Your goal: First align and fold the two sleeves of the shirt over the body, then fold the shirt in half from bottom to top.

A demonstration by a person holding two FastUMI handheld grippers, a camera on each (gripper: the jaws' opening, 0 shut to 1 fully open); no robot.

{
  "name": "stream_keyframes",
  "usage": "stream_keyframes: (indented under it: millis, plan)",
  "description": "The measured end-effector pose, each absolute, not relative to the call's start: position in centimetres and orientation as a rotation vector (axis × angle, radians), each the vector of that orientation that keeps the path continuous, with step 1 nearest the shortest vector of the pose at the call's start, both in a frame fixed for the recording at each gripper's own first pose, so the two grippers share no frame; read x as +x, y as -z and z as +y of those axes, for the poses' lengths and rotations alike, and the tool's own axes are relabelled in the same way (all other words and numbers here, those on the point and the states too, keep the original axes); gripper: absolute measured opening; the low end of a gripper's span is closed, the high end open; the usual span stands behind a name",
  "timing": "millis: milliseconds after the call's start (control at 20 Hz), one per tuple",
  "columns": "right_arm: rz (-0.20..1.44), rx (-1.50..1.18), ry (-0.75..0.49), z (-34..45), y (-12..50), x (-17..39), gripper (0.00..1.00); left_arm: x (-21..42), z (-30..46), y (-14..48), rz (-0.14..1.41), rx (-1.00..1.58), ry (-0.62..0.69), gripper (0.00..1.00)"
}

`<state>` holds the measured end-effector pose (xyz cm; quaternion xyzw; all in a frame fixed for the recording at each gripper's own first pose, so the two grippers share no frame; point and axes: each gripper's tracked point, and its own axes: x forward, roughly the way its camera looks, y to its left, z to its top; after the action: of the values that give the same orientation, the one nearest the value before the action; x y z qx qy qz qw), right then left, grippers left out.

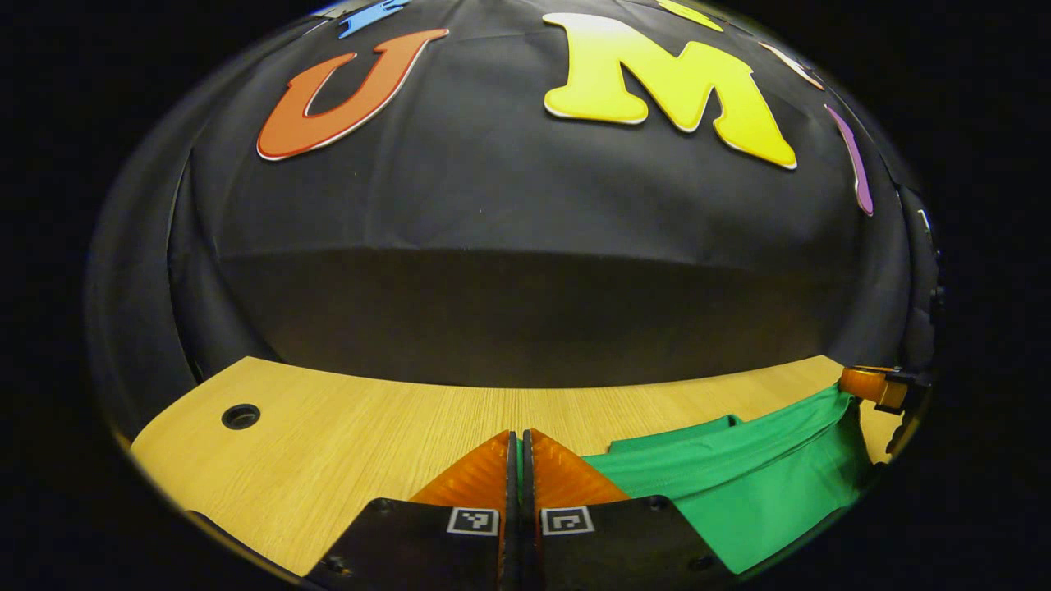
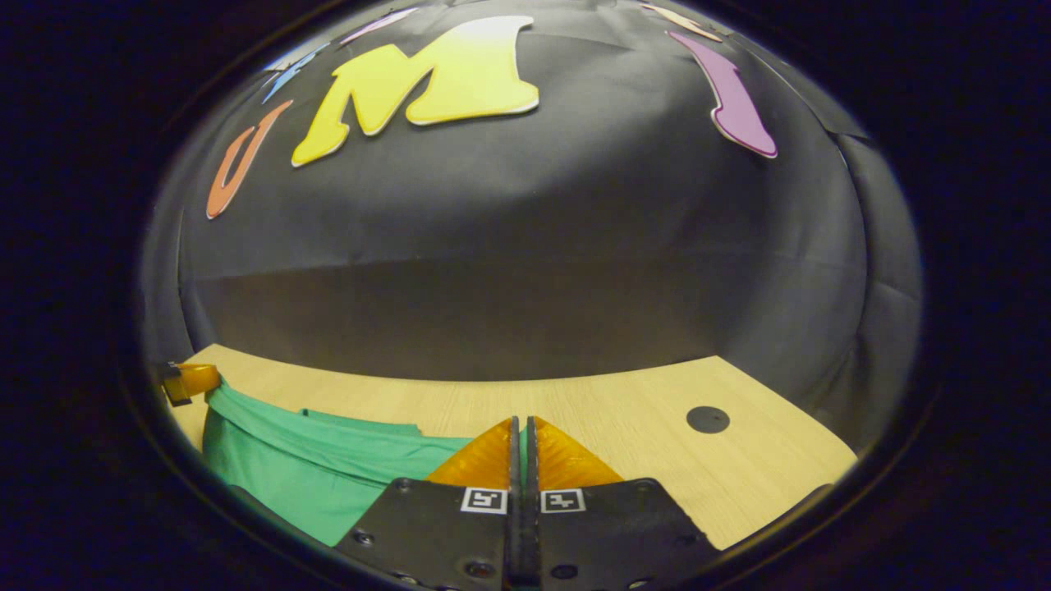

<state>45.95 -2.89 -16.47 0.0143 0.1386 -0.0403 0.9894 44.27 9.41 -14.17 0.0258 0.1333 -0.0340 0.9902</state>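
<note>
The worktop [image 1: 345, 435] ran pale and wood-grained across the lower half of your left gripper view, curving from the lower left of the frame to the right edge, and it did the same in your right gripper view [image 2: 657, 410], reaching to the lower right there. Against it lay the shirt [image 1: 739, 484], green, bunched in the lower right of your left gripper view, its cloth drawn up in a taut ridge toward the right edge of the frame. In your right gripper view the same shirt [image 2: 312, 476] sat in the lower left, pulled up in a band toward the left edge, with folds lying on the wood beneath.

Your left gripper [image 1: 520, 460] sat at the bottom centre of its own view, fingers pressed together with barely a slit between them, and a thin sliver of green showed in that slit, so you had the shirt pinched there. It also showed far off in your right gripper view [image 2: 190, 381], at the left edge, right where the green band ended.

Your right gripper [image 2: 520, 447] was at the bottom centre of its view, fingers likewise closed tight on a sliver of green cloth. Its far end showed at the right edge of your left gripper view [image 1: 874, 386], touching the top of the shirt's ridge.

Smallest of all, a round hole [image 1: 240, 416] marked the worktop at the left of your left gripper view, and a dark round cap [image 2: 708, 419] sat at the right of your right gripper view.
</note>
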Motion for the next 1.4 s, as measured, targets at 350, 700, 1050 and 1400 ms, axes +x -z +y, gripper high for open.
stream_keyframes:
  millis: [350, 700, 1050, 1400]
  plan:
    - [0.290, 0.037, 0.071, -2.9, 17.7, 46.0, 0.68, 44.0, 10.8, 14.8, 0.245, -0.016, 0.022, 0.78]
    - [0.172, 0.012, 0.062, -3.2, 16.4, 44.6, 0.95, 43.4, 10.5, 13.7, 0.166, 0.062, 0.007, 1.00]
    - [-0.009, 0.053, 0.107, -5.1, 12.3, 39.7, 0.95, 38.9, 11.3, 10.6, 0.018, 0.094, -0.060, 1.00]
    - [-0.023, -0.002, 0.101, -4.0, 12.7, 32.9, 0.94, 30.7, 10.4, 11.4, 0.032, 0.060, -0.072, 1.00]
